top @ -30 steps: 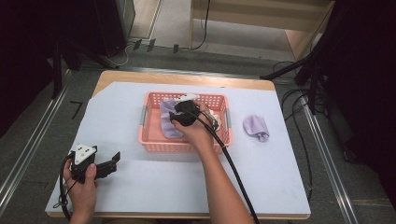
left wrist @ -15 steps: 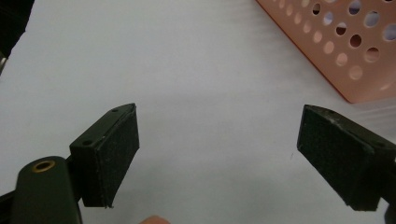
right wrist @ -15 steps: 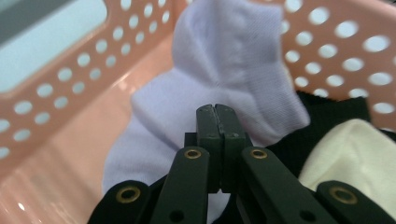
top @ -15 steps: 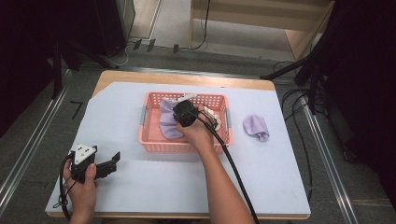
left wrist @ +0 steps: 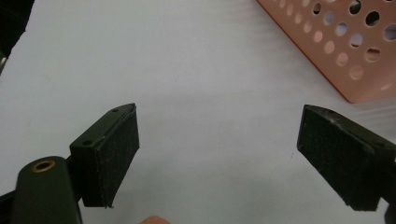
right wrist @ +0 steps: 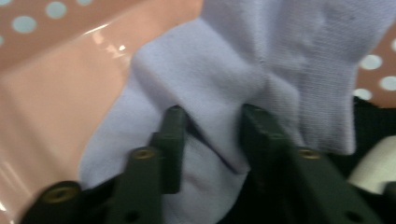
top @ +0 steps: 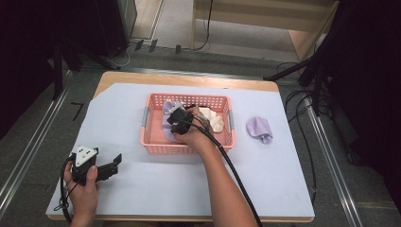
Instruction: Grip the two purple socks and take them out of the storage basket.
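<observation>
Right gripper pinching a lilac sock inside the pink basket

In the basket (top: 150, 137) near the tabletop's far edge, the right gripper (right wrist: 210, 135), whose jaws have just been opening, pinches only a fold of the lilac sock (right wrist: 243, 70); that thin bite could slip on lifting. The left gripper (left wrist: 219, 158) rests wide apart, empty, by the near-left corner. A second lilac sock (top: 259, 129) lies toward the right edge.

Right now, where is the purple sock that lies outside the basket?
In the high view, the purple sock lies on the white table cover, just right of the pink basket and apart from it, on the person's right side.
</observation>
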Motion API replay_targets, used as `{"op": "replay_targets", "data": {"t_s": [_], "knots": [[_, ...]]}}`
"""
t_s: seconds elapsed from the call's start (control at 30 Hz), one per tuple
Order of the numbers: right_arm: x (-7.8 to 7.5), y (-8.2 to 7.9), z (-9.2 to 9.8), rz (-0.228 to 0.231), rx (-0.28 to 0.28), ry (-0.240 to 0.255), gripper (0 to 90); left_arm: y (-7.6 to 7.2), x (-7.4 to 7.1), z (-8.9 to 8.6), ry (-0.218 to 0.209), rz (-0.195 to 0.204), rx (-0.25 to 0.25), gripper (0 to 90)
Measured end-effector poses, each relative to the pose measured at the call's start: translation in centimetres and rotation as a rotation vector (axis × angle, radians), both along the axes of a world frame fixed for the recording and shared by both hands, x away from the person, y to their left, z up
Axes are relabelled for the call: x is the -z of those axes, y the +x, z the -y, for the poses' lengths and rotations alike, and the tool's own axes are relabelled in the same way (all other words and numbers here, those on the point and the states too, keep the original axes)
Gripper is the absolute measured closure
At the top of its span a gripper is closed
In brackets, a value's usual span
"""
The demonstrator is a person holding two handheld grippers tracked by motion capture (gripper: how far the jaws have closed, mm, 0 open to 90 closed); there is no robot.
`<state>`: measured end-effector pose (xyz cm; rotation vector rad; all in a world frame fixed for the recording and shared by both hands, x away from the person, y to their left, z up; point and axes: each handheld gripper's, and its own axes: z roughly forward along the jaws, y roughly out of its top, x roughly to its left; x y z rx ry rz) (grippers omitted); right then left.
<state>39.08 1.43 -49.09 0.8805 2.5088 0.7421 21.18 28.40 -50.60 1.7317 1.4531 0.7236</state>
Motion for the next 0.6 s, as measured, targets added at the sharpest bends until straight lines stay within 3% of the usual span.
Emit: {"op": "replay_targets", "data": {"t_s": [0.1, 0.23, 0.33, 0.5, 0.6], "knots": [[-0.6, 0.1, 0.3, -0.017, 0.038, 0.026, 86.4, 0.0, 0.0, 0.0, 0.001, 0.000, 0.000, 14.0], [-1.5, -0.1, 0.8, 0.025, 0.034, 0.092, 87.9, 0.0, 0.0, 0.0, 0.001, -0.002, -0.001, 14.0], [-2.2, -0.6, 1.1, 0.060, 0.025, 0.170, 88.1, 0.0, 0.0, 0.0, 0.001, -0.002, 0.000, 14.0], [-3.1, -1.4, 1.7, 0.176, 0.031, 0.256, 88.3, 0.0, 0.0, 0.0, 0.003, -0.003, 0.000, 14.0], [-3.7, -1.7, 2.6, 0.241, 0.042, 0.346, 88.4, 0.0, 0.0, 0.0, 0.003, -0.004, 0.001, 14.0]]}}
